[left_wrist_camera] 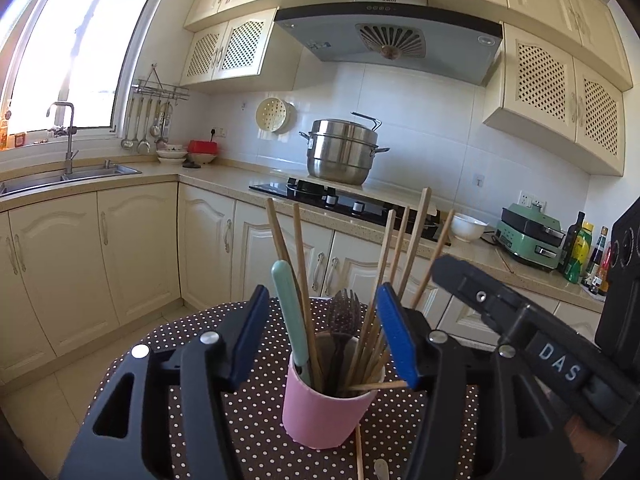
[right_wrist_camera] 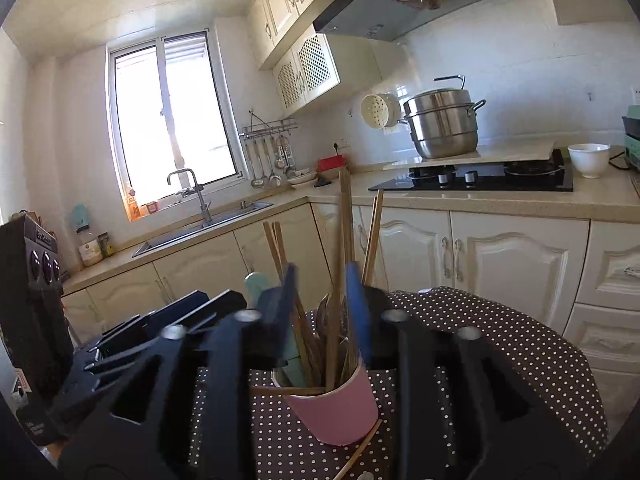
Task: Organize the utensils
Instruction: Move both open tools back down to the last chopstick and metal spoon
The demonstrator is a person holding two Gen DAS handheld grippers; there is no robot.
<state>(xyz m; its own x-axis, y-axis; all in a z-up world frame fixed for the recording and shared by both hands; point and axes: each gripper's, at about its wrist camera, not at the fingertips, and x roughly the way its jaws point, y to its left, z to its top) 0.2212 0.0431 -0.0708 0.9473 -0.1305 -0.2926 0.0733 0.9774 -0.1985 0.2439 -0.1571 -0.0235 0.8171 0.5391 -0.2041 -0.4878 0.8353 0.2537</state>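
Note:
A pink cup (left_wrist_camera: 320,416) (right_wrist_camera: 340,412) stands on the brown polka-dot table (left_wrist_camera: 248,420). It holds several wooden chopsticks (left_wrist_camera: 416,232), a mint-handled utensil (left_wrist_camera: 290,312) and a dark fork (left_wrist_camera: 344,312). My left gripper (left_wrist_camera: 322,340) is open, with one blue pad on each side of the cup's top. One chopstick lies across the rim against the right pad. My right gripper (right_wrist_camera: 322,304) is blurred and open, with upright chopsticks (right_wrist_camera: 345,240) standing between its pads. Another chopstick (left_wrist_camera: 359,452) lies loose on the cloth in front of the cup.
Beyond the table runs a kitchen counter (left_wrist_camera: 224,172) with a sink (left_wrist_camera: 68,176), a black hob (left_wrist_camera: 344,200) beside a steel steamer pot (left_wrist_camera: 340,152), a white bowl (left_wrist_camera: 466,226), a green appliance (left_wrist_camera: 528,240) and bottles (left_wrist_camera: 578,248). Cream cabinets stand below.

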